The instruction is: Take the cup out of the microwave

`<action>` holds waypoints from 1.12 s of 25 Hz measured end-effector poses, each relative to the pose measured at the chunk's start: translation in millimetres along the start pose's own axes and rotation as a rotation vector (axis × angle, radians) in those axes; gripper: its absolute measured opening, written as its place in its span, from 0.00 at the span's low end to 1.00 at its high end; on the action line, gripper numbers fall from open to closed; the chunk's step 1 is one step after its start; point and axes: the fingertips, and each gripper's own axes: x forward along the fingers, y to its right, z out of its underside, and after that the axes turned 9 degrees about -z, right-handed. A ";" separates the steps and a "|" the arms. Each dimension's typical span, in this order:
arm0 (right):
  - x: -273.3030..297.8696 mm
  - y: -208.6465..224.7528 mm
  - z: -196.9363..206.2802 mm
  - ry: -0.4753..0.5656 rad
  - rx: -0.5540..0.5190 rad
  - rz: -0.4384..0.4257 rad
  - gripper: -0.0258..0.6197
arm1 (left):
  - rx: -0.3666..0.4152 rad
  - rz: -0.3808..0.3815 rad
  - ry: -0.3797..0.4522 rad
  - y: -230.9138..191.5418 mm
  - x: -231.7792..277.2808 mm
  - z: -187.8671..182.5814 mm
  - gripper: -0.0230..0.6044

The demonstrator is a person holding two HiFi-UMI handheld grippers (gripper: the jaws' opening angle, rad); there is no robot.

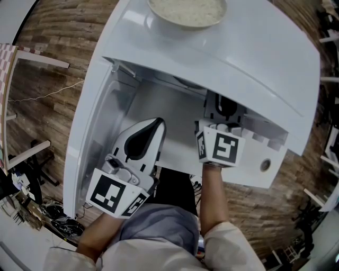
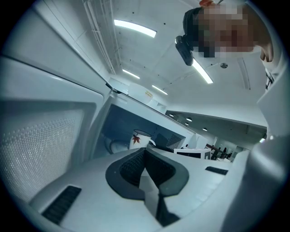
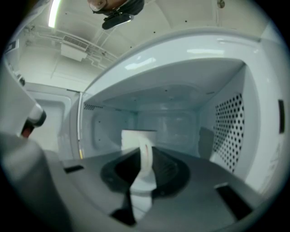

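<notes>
- We find no word, number or brand that we can read in any view.
- The cube (image 1: 113, 195) on the left claw (image 1: 152, 127) and the cube (image 1: 225, 148) on the right claw (image 3: 146, 152) carry black-and-white square patterns, no letters.
- The cup (image 2: 140, 138) bears a red leaf, no writing.
- A small label (image 2: 148, 94) on the microwave (image 1: 249, 53) is too small to read.

Bowl (image 1: 186, 11), wooden floor (image 1: 42, 119), white cable (image 1: 53, 93)
</notes>
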 end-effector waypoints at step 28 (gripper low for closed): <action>-49.8 -33.0 0.2 -0.032 0.005 -0.040 0.15 | -0.004 0.076 -0.001 16.3 -13.7 -4.3 0.06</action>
